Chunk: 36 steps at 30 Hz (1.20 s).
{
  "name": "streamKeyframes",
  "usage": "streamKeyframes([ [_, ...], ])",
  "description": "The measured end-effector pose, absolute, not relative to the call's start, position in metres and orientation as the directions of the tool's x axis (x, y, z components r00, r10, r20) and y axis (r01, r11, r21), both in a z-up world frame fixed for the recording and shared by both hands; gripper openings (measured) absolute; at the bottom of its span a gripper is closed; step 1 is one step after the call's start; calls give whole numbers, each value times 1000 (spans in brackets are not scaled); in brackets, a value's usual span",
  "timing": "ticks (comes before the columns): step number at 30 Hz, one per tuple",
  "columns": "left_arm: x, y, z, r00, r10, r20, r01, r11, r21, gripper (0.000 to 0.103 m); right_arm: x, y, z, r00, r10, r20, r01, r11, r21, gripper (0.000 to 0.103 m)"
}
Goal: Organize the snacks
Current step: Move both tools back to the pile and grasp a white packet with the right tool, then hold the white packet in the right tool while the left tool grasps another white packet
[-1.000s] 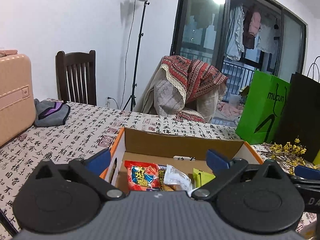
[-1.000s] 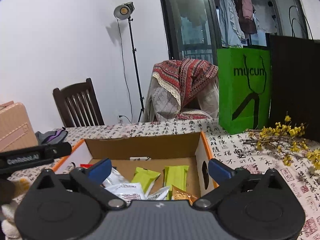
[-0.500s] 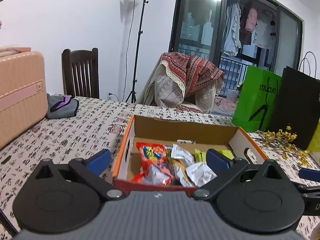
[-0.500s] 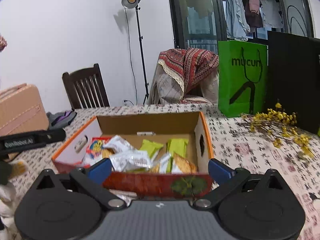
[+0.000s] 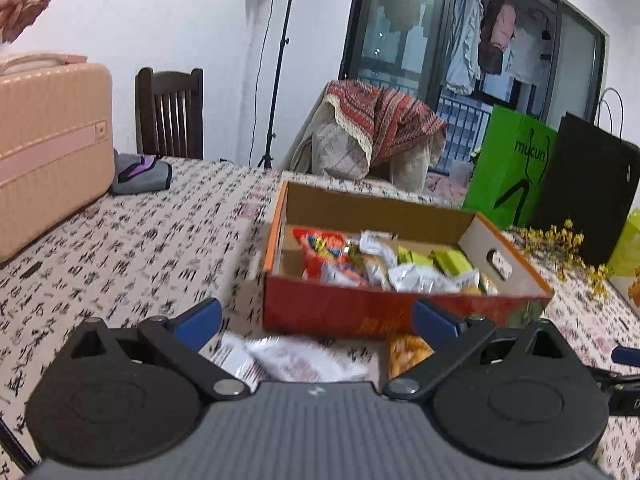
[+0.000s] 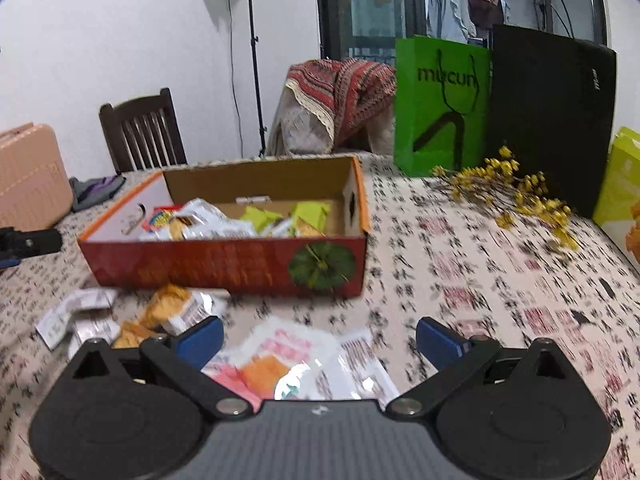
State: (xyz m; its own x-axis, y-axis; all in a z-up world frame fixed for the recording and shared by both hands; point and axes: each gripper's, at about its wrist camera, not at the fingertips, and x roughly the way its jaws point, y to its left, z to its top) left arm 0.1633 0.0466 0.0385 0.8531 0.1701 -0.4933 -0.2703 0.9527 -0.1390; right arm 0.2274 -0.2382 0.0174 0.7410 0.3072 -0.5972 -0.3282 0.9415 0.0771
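Observation:
A red and orange cardboard box [image 5: 400,312] [image 6: 224,264] sits mid-table, holding several snack packets [image 5: 400,268] [image 6: 224,224] in red, white and green. Loose packets lie in front of it: a white one [image 5: 296,356], an orange one [image 5: 408,354] [image 6: 168,308], small white ones [image 6: 76,316] and a large pink-and-white bag [image 6: 304,360]. My left gripper [image 5: 318,322] is open, above the white and orange packets, short of the box front. My right gripper [image 6: 320,338] is open over the large bag, nothing gripped.
A pink suitcase [image 5: 48,152] and a grey pouch [image 5: 140,172] lie at the left. A green bag [image 6: 440,104], a black bag [image 6: 552,116], yellow flowers [image 6: 516,196] and a yellow-green box [image 6: 620,192] stand at the right. Chairs [image 5: 170,112] are behind the table.
Both grippers have pulled back toward me and risen from over the box; its front wall and the loose packets on the table now show.

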Motion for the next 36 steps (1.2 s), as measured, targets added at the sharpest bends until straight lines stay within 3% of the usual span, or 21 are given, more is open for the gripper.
streamKeyframes([
  [10, 135, 54, 23, 835, 180, -520, -283, 951, -126, 103, 234, -259, -21, 661, 235, -713, -330, 944, 5, 102],
  [16, 129, 51, 22, 841, 157, -519, -264, 955, -139, 103, 256, -247, -27, 642, 259, -722, -371, 929, 3, 98],
  [19, 129, 49, 24, 839, 164, -518, -264, 956, -126, 103, 267, -245, -28, 641, 301, -706, -385, 922, 43, 87],
  [22, 129, 49, 24, 836, 171, -521, -275, 953, -128, 103, 266, -243, -27, 667, 320, -673, -392, 919, 47, 55],
  [26, 130, 49, 23, 834, 172, -524, -276, 953, -127, 103, 259, -244, -25, 683, 324, -655, -395, 918, 43, 41],
  [36, 140, 52, 21, 809, 207, -551, -308, 947, -96, 103, 232, -263, 2, 779, 343, -525, -343, 934, 101, 40],
])
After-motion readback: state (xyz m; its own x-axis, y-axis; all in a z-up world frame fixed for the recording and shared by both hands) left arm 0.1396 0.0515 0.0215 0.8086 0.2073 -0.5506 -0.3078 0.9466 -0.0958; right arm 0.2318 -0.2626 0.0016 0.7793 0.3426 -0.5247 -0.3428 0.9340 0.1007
